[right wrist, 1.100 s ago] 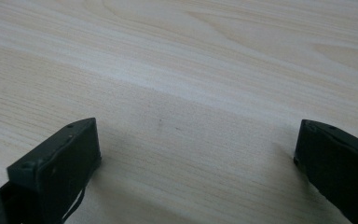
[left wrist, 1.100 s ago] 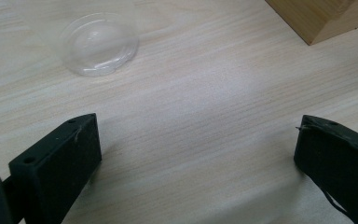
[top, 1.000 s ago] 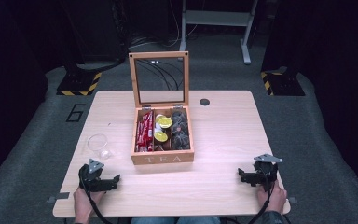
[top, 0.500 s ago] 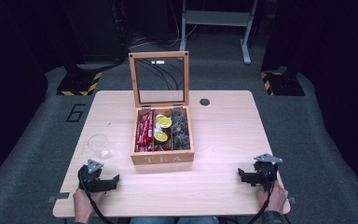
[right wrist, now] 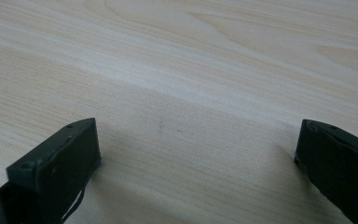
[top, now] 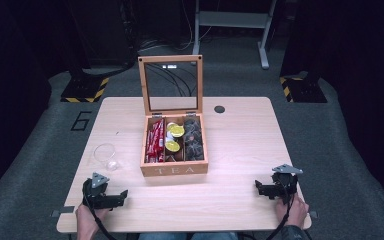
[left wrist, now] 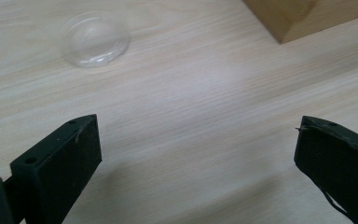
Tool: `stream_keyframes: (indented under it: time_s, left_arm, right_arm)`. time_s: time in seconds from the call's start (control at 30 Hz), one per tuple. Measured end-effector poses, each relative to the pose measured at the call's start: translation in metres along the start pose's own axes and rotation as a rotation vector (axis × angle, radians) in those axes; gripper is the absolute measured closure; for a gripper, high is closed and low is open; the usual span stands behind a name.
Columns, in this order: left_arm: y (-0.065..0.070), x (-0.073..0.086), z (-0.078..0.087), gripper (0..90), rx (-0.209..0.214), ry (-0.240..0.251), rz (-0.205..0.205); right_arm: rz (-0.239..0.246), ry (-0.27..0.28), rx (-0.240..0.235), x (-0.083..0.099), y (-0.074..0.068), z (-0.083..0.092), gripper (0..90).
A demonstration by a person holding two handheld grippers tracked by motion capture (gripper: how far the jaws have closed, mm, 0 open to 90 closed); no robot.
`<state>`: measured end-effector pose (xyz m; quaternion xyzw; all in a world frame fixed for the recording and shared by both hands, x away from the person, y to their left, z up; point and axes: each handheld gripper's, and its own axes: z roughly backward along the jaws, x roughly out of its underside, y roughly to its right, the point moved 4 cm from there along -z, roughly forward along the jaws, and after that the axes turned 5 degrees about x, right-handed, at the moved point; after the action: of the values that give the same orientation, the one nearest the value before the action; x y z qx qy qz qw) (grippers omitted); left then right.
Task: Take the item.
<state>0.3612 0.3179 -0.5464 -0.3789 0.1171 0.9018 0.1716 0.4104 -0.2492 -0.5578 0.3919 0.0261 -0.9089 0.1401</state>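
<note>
- my left claw rests on the table's near edge, jaws wide and empty, aimed at the glass cup just ahead, likely so it is an easy first reach.
- my right claw sits wide and empty too, well apart at the other corner.
- the tea box stands between them, lid upright, sachets exposed for picking.

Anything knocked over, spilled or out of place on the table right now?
Nothing stands out. The tea box sits square with its lid upright, packets inside; the clear glass cup stands left of it. Both grippers, left and right, are open and empty.
</note>
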Motion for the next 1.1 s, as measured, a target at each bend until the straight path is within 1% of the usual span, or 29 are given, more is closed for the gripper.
stream_keyframes:
  time_s: [0.07, 0.13, 0.2, 0.23, 0.27, 0.3, 0.33, 0.37, 0.4, 0.5, 0.57, 0.6, 0.67, 0.7, 0.73, 0.77, 0.83, 0.87, 0.97, 1.0, 1.03, 1.1]
  left_arm:
    - [0.005, -0.003, 0.002, 0.6, 0.004, -0.005, -0.015]
    - [0.009, -0.006, 0.003, 1.0, 0.012, 0.001, -0.022]
    - [0.014, -0.009, 0.004, 1.1, 0.019, -0.011, -0.033]
    - [0.018, -0.012, 0.005, 1.1, 0.026, -0.016, -0.044]
    - [0.018, -0.012, 0.005, 1.1, 0.026, -0.016, -0.044]
    - [0.020, -0.015, 0.005, 1.1, 0.028, -0.010, -0.049]
    - [0.022, -0.017, 0.006, 1.2, 0.035, -0.015, -0.053]
    - [0.024, -0.019, 0.007, 1.2, 0.034, -0.005, -0.054]
    - [0.027, -0.022, 0.008, 1.4, 0.043, -0.009, -0.059]
    - [0.034, -0.031, 0.009, 3.9, 0.045, 0.004, -0.093]
    - [0.038, -0.039, 0.010, 3.9, 0.056, 0.006, -0.109]
    - [0.038, -0.039, 0.010, 3.8, 0.056, 0.006, -0.109]
    - [0.041, -0.045, 0.011, 3.7, 0.064, 0.008, -0.118]
    - [0.042, -0.047, 0.010, 3.6, 0.061, 0.015, -0.124]
    - [0.044, -0.053, 0.010, 3.1, 0.061, 0.018, -0.126]
    - [0.044, -0.053, 0.010, 1.5, 0.061, 0.018, -0.126]
    - [0.046, -0.058, 0.009, 1.0, 0.050, 0.026, -0.135]
    - [0.047, -0.060, 0.009, 0.8, 0.057, 0.024, -0.139]
    - [0.050, -0.067, 0.009, 0.7, 0.061, 0.038, -0.147]
    - [0.051, -0.070, 0.009, 0.6, 0.070, 0.035, -0.156]
    - [0.053, -0.073, 0.008, 0.5, 0.069, 0.035, -0.161]
    - [0.055, -0.077, 0.006, 0.3, 0.072, 0.035, -0.163]
  right_arm:
    - [0.000, -0.001, -0.001, 0.000, 0.000, 0.000, 0.0]
    - [-0.001, -0.002, -0.002, 0.000, 0.000, 0.000, 0.0]
    - [-0.004, 0.001, -0.007, -0.001, -0.001, -0.001, 0.0]
    - [-0.005, 0.001, -0.008, -0.001, -0.001, -0.001, 0.0]
    - [-0.005, 0.001, -0.008, -0.001, -0.001, -0.001, 0.0]
    - [-0.005, 0.001, -0.008, -0.001, -0.001, -0.001, 0.0]
    - [-0.005, 0.001, -0.008, -0.001, -0.001, -0.001, 0.0]
    - [-0.005, 0.001, -0.008, -0.001, -0.001, -0.001, 0.0]
    - [-0.005, 0.002, -0.008, -0.001, -0.001, -0.001, 0.0]
    - [-0.004, 0.002, -0.007, -0.001, -0.001, -0.001, 0.0]
    - [0.000, 0.001, -0.007, -0.001, -0.001, -0.001, 0.0]
    - [0.000, 0.001, -0.007, -0.001, -0.001, -0.001, 0.0]
    - [-0.004, 0.002, -0.008, -0.001, -0.001, -0.001, 0.0]
    - [-0.004, 0.002, -0.007, -0.001, -0.001, -0.001, 0.0]
    - [-0.004, 0.002, -0.007, -0.001, -0.001, -0.001, 0.0]
    - [-0.004, 0.002, -0.007, -0.001, -0.001, -0.001, 0.0]
    - [-0.004, 0.002, -0.008, -0.001, -0.001, -0.001, 0.0]
    - [-0.005, 0.001, -0.008, -0.001, -0.001, -0.001, 0.0]
    - [-0.005, 0.002, -0.007, -0.001, -0.001, -0.001, 0.0]
    - [0.003, -0.001, -0.007, -0.001, 0.000, -0.001, 0.0]
    - [-0.005, 0.002, -0.007, -0.001, -0.001, -0.001, 0.0]
    - [-0.004, 0.002, -0.007, -0.001, -0.001, -0.001, 0.0]
